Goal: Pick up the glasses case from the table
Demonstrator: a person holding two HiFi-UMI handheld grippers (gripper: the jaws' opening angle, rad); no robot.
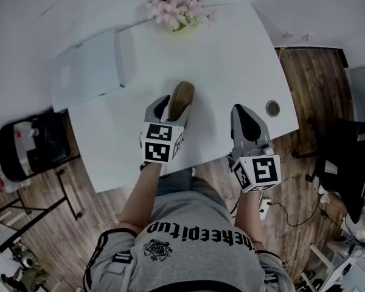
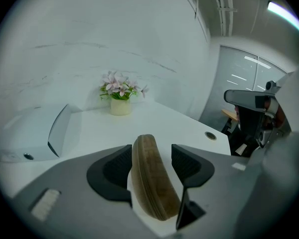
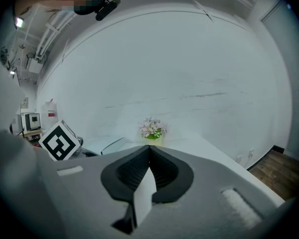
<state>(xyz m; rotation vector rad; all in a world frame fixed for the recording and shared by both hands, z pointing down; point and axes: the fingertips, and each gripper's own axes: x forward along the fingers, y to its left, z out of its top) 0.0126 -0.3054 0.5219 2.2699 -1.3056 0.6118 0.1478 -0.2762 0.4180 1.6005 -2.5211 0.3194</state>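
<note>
The brown glasses case [image 1: 181, 99] lies on the white table [image 1: 231, 53] near its front edge, its long side pointing away from me. My left gripper [image 1: 172, 106] is open around it. In the left gripper view the case [image 2: 152, 178] sits between the two dark pads; the right pad [image 2: 187, 163] stands clear of it, and the left pad [image 2: 117, 168] is close against its side. My right gripper [image 1: 246, 121] hovers to the right of the case above the table's front edge. Its jaws [image 3: 149, 151] are shut with nothing in them.
A pot of pink flowers [image 1: 176, 11] stands at the table's far edge. A white box-like device [image 1: 91, 66] sits at the back left. A round cable hole [image 1: 272, 108] is near the right edge. A black chair [image 1: 353, 163] stands on the wooden floor to the right.
</note>
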